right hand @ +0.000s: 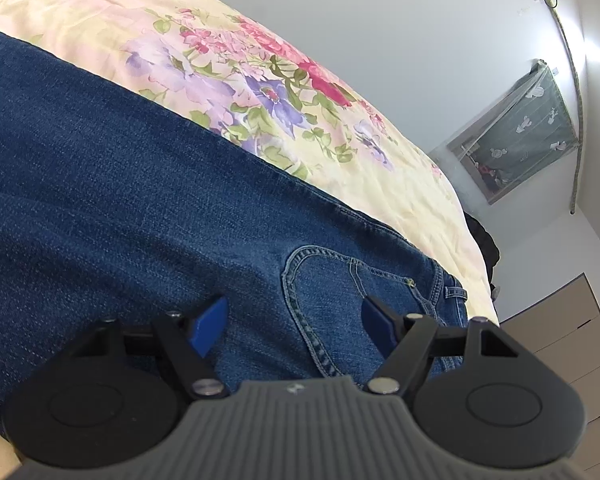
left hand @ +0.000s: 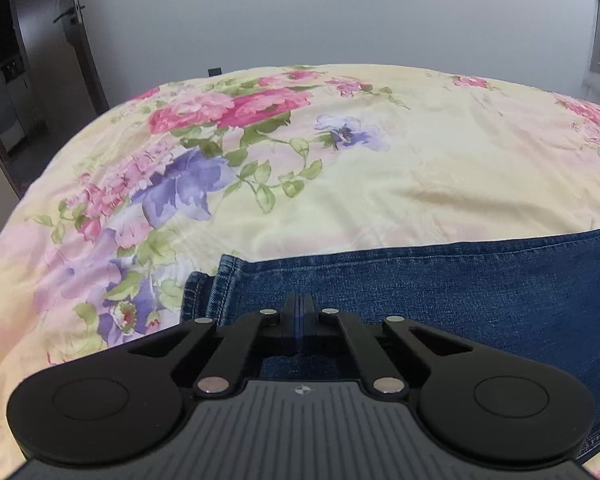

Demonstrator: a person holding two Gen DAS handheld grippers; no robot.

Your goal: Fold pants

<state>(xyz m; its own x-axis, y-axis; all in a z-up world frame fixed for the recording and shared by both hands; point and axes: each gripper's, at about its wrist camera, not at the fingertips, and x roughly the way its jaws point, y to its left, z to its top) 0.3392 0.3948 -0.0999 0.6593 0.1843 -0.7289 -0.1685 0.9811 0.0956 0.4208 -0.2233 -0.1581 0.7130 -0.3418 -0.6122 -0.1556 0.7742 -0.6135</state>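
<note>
Blue jeans (left hand: pixel 460 288) lie flat on a floral bedsheet (left hand: pixel 420 160). In the left wrist view one leg ends in a stitched hem (left hand: pixel 198 292) at the left. My left gripper (left hand: pixel 298 308) is shut, its tips pressed into the denim just right of that hem; the pinched cloth itself is hidden by the fingers. The right wrist view shows the jeans (right hand: pixel 100 180) running from upper left down to the back pocket (right hand: pixel 324 280) and waistband (right hand: pixel 456 292). Over that pocket my right gripper (right hand: pixel 293 304) stands open, with only flat denim between its blue pads (right hand: pixel 212 320).
The bedsheet (right hand: pixel 100 12) stretches beyond the jeans towards a white wall. A dark door (left hand: pixel 72 20) stands at the far left. Past the bed's right edge are a dark bundle (right hand: pixel 486 248), a hanging fabric organiser (right hand: pixel 520 132) and brown drawers (right hand: pixel 572 360).
</note>
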